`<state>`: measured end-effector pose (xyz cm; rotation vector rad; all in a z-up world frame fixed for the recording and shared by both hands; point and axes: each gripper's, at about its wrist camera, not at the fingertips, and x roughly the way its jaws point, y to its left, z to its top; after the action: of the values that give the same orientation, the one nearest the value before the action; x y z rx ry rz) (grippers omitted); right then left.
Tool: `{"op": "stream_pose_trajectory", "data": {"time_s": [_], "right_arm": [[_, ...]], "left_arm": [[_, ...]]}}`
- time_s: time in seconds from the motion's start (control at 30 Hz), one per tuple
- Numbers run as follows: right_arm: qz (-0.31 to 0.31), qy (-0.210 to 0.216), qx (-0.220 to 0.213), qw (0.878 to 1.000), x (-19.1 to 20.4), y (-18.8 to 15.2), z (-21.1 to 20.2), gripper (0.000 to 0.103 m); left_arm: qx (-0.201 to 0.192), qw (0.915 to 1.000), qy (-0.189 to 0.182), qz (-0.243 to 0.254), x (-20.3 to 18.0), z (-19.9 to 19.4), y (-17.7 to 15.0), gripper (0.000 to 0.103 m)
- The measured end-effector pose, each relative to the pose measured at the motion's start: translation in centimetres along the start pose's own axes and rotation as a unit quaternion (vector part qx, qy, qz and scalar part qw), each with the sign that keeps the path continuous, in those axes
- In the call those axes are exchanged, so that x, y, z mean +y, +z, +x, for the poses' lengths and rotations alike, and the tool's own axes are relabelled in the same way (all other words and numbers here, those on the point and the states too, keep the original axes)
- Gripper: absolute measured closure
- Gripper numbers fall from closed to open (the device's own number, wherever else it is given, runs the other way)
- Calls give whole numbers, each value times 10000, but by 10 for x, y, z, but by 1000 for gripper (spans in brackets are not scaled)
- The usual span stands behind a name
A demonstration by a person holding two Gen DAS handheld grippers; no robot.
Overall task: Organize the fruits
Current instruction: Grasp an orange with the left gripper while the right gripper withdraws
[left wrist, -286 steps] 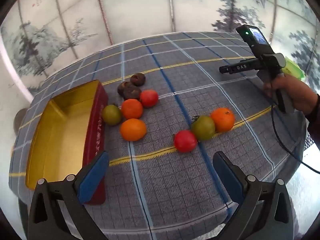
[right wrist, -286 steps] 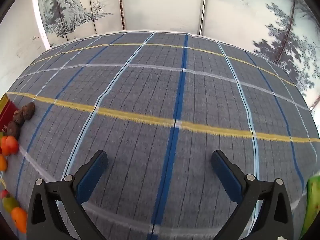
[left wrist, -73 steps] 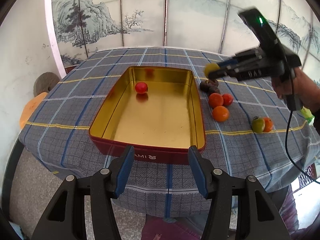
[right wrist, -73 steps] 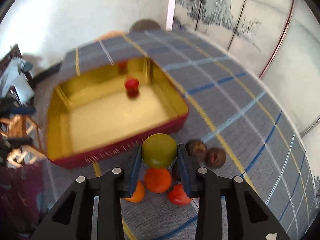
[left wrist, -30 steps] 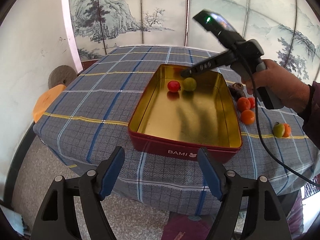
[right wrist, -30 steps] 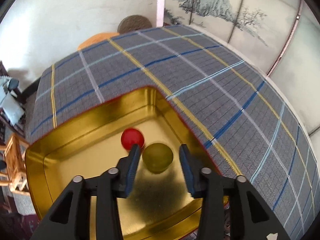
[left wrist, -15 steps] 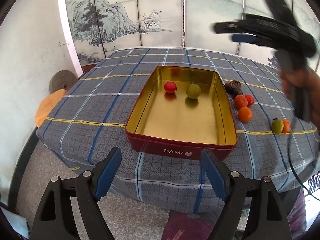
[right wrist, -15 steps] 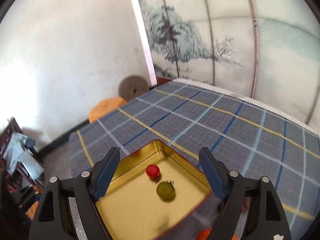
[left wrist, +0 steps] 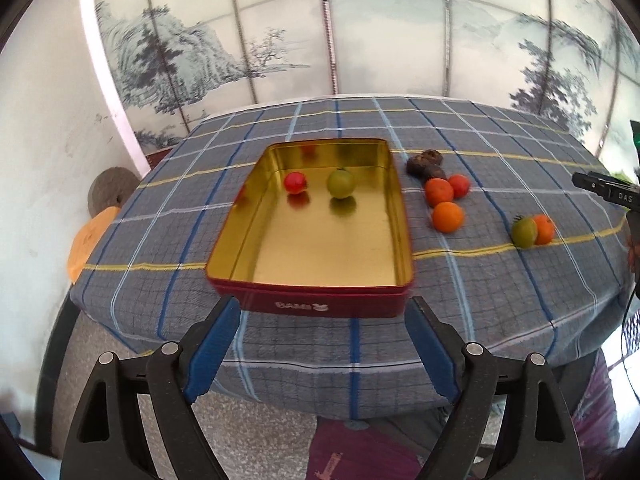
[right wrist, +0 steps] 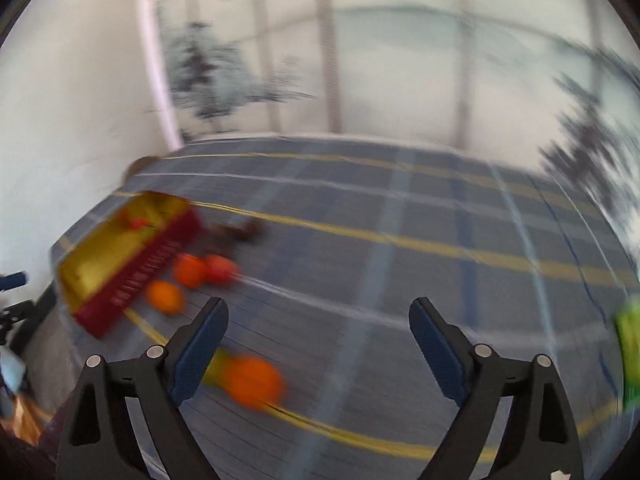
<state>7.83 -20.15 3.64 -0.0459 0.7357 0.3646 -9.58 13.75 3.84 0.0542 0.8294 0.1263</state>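
A gold tin with red sides [left wrist: 320,304] sits on the plaid table; it holds a red fruit [left wrist: 295,182] and a green fruit [left wrist: 340,184]. To its right lie two dark fruits [left wrist: 425,161], two oranges [left wrist: 447,217], a red fruit [left wrist: 459,185], and further right a green fruit [left wrist: 524,232] touching an orange [left wrist: 544,229]. My left gripper [left wrist: 322,348] is open and empty, in front of the tin's near side. My right gripper [right wrist: 318,338] is open and empty above the table; its view is blurred, with an orange [right wrist: 253,382] near the left finger and the tin [right wrist: 132,256] at left.
The plaid cloth [left wrist: 500,288] hangs over the table's near edge. A painted screen stands behind the table. An orange stool [left wrist: 86,236] and a round grey stone [left wrist: 112,188] are on the floor at left. A green object [right wrist: 628,356] lies at the table's right.
My right gripper let go of the green fruit in the tin, opened wide and swung right, away from the tin. My left gripper stayed open and came slightly closer to the tin.
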Motion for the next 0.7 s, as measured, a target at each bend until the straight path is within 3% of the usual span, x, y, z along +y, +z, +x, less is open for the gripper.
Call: {"op": "stream_pose_trajectory", "data": {"time_s": [0.17,0.27,0.53,0.7], "right_arm": [[743,-540,236,9955,-71,-25,9,13],[987,-597,380,9926,-96,-33,20,13],[952,-405,457,9936,-107,-45,32,13],[876,-207,347,9953,-101,-45,27,10]], "left_arm": [[65,9994,-127,302,-24,0,4,18],[145,9981,-347,495,-39,3,8,18],[247,9905,-1056,851,-74,13,33,21],[330,9860,-1380,881,-102,37,65,32]]}}
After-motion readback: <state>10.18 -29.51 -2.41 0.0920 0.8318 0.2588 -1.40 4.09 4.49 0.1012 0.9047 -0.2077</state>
